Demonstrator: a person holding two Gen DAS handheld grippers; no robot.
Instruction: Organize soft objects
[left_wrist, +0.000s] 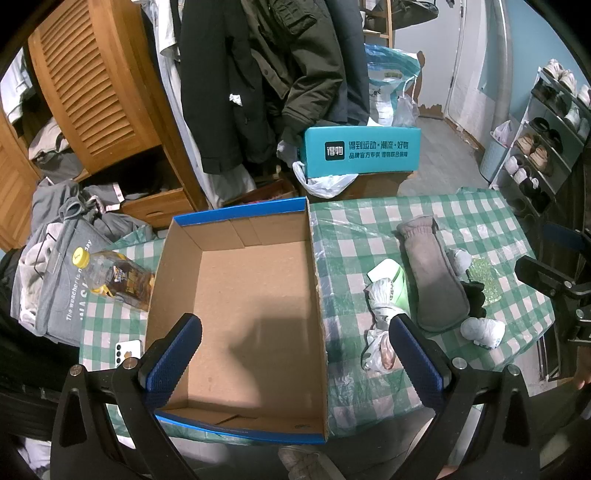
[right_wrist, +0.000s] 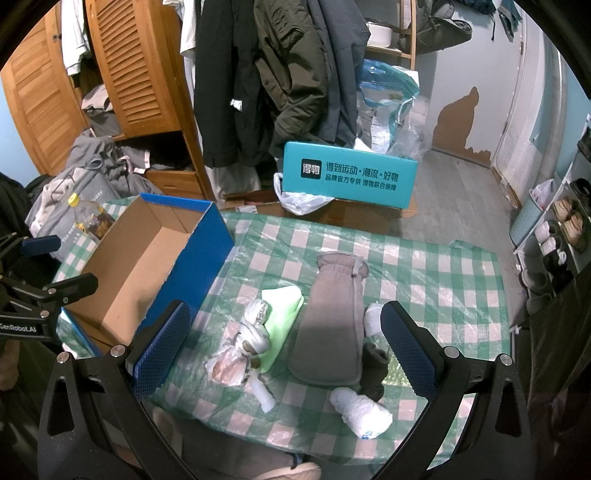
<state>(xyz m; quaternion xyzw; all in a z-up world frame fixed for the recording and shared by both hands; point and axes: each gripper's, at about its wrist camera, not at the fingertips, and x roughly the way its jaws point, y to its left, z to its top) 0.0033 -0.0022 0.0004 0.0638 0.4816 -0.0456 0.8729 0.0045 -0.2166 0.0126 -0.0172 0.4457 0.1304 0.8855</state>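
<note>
An open blue cardboard box (left_wrist: 243, 306) (right_wrist: 147, 266) stands empty on the left of the green checked table. To its right lie a grey mitten (right_wrist: 330, 317) (left_wrist: 432, 273), a light green cloth (right_wrist: 282, 314) (left_wrist: 397, 280), knotted white plastic bags (right_wrist: 240, 350) (left_wrist: 380, 332), a rolled white bundle (right_wrist: 360, 410) (left_wrist: 482, 330), a dark glove (right_wrist: 375, 373) and a green glittery piece (left_wrist: 484, 277). My left gripper (left_wrist: 295, 354) is open above the box's near end. My right gripper (right_wrist: 284, 347) is open above the soft objects, holding nothing.
A clear bottle with a yellow cap (left_wrist: 114, 275) and a white phone (left_wrist: 127, 350) lie left of the box. A teal box (right_wrist: 347, 177) stands behind the table. Coats, a wooden wardrobe (left_wrist: 92, 85) and a shoe rack (left_wrist: 546, 133) surround it.
</note>
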